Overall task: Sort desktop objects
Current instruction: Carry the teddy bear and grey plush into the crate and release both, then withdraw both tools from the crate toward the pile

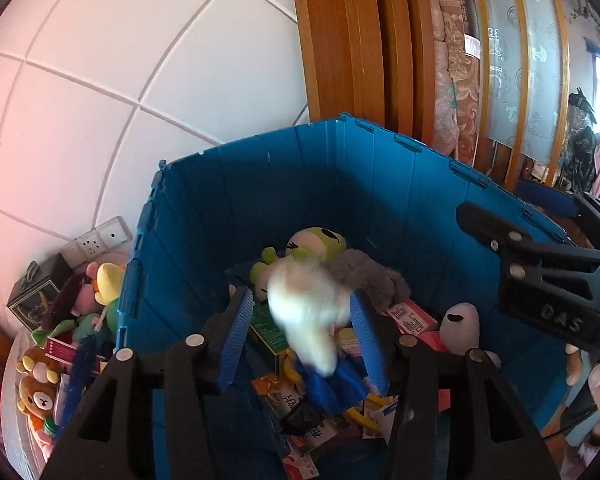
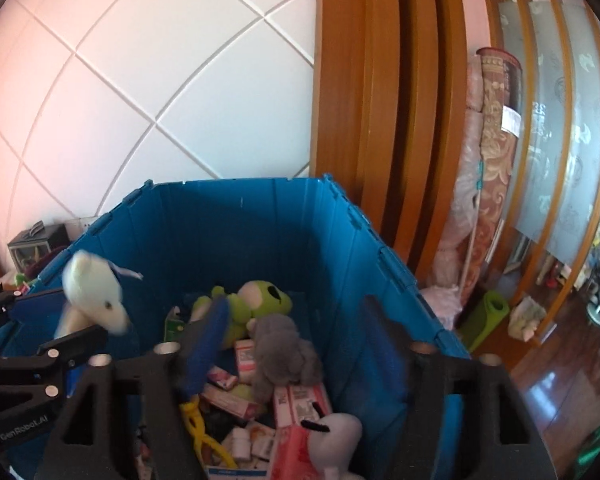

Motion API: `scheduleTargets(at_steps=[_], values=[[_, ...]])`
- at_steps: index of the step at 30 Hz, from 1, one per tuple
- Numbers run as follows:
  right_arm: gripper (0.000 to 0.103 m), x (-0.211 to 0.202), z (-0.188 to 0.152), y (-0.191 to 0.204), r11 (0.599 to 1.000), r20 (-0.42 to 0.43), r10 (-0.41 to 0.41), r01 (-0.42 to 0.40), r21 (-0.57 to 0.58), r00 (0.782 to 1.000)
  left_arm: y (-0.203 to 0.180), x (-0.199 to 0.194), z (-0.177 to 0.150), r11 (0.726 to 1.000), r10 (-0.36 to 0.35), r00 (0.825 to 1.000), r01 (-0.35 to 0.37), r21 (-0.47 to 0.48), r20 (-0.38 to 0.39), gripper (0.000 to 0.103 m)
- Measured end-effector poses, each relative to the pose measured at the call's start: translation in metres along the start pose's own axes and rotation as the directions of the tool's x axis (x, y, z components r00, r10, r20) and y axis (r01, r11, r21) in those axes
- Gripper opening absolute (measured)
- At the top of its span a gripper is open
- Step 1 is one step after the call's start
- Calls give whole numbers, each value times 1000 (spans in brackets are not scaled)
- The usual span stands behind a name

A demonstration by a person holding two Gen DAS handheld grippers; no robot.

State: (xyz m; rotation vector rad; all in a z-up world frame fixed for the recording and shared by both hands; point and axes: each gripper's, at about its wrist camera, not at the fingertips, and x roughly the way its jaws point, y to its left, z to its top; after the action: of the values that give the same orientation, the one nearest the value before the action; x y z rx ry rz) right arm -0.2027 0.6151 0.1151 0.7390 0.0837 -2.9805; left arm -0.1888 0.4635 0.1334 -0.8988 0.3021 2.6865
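A blue crate holds a green frog plush, a grey plush, a pale ghost-like plush and several small boxes. Over its left side my left gripper has a blurred white bear plush between its blue pads; a gap shows beside the left pad, so it stands open. My right gripper hangs wide open above the crate's right half, with nothing between its fingers.
Outside the crate at the left lie more plush toys, among them a brown bear, and a dark box. Behind are a white tiled wall, a wooden door frame and rolled carpets. A hand grips the right tool.
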Motion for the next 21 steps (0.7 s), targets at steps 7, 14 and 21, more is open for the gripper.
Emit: scheduleTargets(at_steps=[7,14,21], values=[[97,2,0,-8,1000,8,14,-14,18,1000,-1,-12,1,1000,12,997,-13,4,78,59],[103,-5,-2,-14,997,56,-19,15,71,998,23,-59,-9,996,-33,972,52,-77,231,59],[103,-17,-11,-9,992,129,-108,98,80,986,72,-108,-33,984,-5,954,58,-166,300,59]])
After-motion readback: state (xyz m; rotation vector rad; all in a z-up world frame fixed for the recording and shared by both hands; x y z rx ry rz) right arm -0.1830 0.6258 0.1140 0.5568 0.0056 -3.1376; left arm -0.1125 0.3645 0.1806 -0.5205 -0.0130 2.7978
